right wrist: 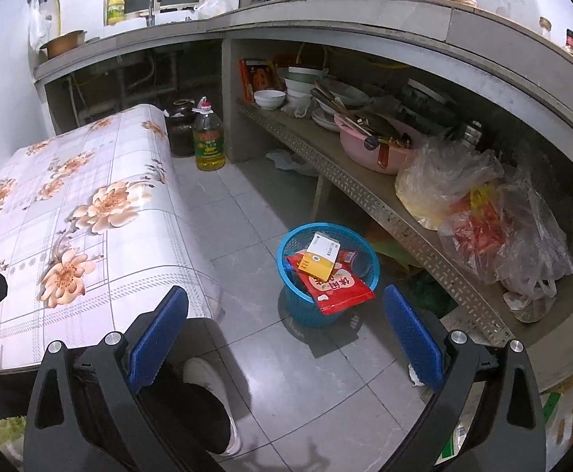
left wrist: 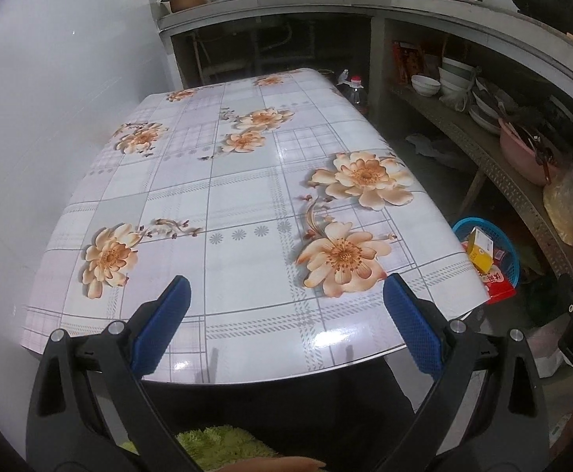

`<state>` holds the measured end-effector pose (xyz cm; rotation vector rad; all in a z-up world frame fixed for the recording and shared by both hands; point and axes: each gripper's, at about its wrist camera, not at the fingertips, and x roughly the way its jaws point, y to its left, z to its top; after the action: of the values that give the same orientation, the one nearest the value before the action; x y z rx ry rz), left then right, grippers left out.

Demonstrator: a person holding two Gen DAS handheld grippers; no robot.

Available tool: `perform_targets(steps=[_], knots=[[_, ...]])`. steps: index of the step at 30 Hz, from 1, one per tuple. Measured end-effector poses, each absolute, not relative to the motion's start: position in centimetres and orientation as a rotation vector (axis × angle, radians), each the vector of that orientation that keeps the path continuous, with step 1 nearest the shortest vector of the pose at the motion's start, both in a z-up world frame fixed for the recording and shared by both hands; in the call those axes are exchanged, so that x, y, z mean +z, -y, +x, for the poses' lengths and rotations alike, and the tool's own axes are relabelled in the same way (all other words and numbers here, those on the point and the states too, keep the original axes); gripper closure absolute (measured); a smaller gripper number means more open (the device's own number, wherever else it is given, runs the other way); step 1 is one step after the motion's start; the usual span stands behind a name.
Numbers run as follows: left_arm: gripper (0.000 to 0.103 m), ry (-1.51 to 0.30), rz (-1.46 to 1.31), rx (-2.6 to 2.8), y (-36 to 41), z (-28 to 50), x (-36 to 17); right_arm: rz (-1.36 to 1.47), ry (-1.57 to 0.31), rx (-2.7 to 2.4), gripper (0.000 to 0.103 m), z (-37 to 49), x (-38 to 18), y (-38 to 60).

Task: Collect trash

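Note:
A blue plastic basket [right wrist: 361, 249] stands on the tiled floor to the right of the table. In it lie a red snack packet [right wrist: 337, 289], a yellow and white box [right wrist: 320, 259] and a small red item. It also shows in the left wrist view [left wrist: 508, 247] past the table's right edge. My left gripper [left wrist: 286, 295] is open and empty over the near part of the floral table [left wrist: 247, 181]. My right gripper [right wrist: 286, 305] is open and empty above the floor, just in front of the basket.
A concrete counter with a low shelf [right wrist: 365, 192] runs along the right, holding bowls, a pink basin [right wrist: 369, 149] and plastic bags [right wrist: 483, 212]. An oil bottle [right wrist: 208, 139] and a dark jar stand past the table. The person's leg and white shoe [right wrist: 208, 393] are below.

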<state>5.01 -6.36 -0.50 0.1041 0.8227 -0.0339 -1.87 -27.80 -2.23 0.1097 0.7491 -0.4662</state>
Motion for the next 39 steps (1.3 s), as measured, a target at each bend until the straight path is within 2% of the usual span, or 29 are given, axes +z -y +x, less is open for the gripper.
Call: perform_targets(steps=[39], knots=[[0.009,-0.848,0.126,-0.043,6.73,5.16,-1.06,0.124,-0.754,-0.465,0.006,-2.05,-2.74,27.97]])
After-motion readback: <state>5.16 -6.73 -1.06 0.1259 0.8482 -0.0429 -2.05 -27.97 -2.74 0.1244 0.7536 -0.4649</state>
